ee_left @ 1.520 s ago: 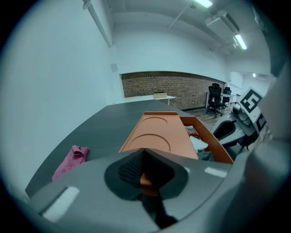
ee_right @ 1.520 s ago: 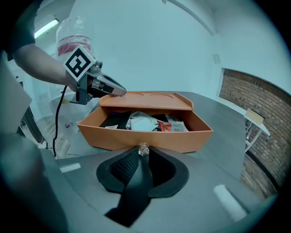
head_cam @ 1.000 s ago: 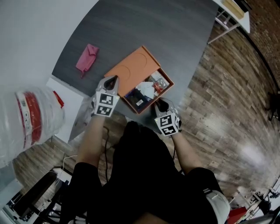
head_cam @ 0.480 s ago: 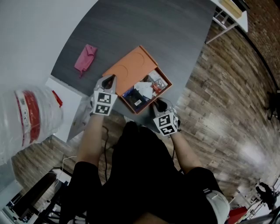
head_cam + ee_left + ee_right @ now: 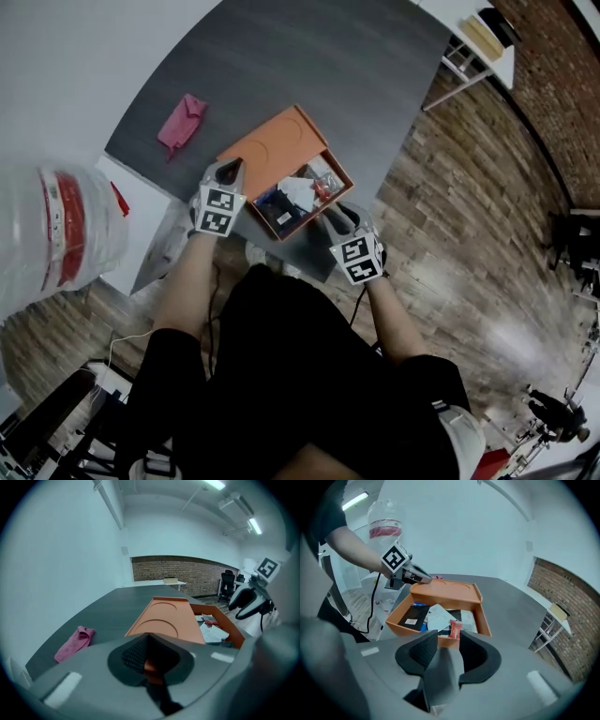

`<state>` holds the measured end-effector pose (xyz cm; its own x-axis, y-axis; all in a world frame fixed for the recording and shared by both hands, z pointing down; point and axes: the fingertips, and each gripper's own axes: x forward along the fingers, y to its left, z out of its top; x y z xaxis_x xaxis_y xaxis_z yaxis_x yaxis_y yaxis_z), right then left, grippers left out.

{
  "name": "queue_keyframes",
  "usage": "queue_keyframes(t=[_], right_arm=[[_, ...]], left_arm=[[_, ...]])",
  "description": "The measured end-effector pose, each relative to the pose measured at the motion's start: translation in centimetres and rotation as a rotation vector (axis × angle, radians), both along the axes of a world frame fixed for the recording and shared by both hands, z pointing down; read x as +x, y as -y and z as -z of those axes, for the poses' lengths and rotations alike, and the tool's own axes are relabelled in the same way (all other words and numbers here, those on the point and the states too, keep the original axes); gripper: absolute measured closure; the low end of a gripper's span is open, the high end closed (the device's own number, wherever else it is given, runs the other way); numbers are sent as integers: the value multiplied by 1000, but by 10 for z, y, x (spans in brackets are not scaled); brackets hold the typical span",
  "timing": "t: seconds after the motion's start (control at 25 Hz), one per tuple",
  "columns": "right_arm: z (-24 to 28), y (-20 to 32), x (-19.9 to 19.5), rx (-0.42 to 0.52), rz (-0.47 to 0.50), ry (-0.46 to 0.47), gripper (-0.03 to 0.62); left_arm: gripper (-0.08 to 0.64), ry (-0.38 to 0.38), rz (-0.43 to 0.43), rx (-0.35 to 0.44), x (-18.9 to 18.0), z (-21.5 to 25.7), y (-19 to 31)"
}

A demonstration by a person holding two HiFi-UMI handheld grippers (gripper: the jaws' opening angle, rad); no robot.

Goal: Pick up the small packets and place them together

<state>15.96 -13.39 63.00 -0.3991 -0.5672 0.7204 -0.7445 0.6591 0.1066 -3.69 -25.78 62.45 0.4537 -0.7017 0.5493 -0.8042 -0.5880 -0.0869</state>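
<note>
Far to the left a clear bottle [image 5: 56,234] with a red label looms beside the grey surface [image 5: 309,66]. Next, a pink cloth [image 5: 183,122] lies crumpled on the surface, well apart from the box. Then comes the left gripper [image 5: 232,172]. Its fingers are clenched on the near corner of the orange lid [image 5: 272,150], and a sliver of orange shows between them. The lid lies folded back, touching the open box [image 5: 408,629] on its right. Inside the box the packets [image 5: 438,616] lie heaped together: a black one toward the left end, white ones in the middle, and a red packet [image 5: 454,629] propped near the front wall. The right gripper [image 5: 449,638] hangs just before that wall, clear of the box. Its fingers have just been opening and now stand released with nothing between them, the red packet showing beyond the gap.
</note>
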Motion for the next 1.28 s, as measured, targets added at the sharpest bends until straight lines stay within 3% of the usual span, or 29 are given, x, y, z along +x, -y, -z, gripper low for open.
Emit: queue_keyframes(t=[0.24,0.52,0.64,0.92,1.28], right_arm=[[28,32,-35,0,89,45,443],[2,35,-88,-179,216,82,439],[-11,31,-95,-262,246,53,434],[-32,28,-103,-345,300,-57,433],[-41,27,-111,-408,308,-76,473]], left_arm=[[561,-9,-8,9,4,1,1],[561,-2,-15,14,9,-5,-3],[561,-19,-20,15,11,-5,-4],[562,-40,-13,25,13,0,-8],[561,-44,-33,31,15,0,-9]])
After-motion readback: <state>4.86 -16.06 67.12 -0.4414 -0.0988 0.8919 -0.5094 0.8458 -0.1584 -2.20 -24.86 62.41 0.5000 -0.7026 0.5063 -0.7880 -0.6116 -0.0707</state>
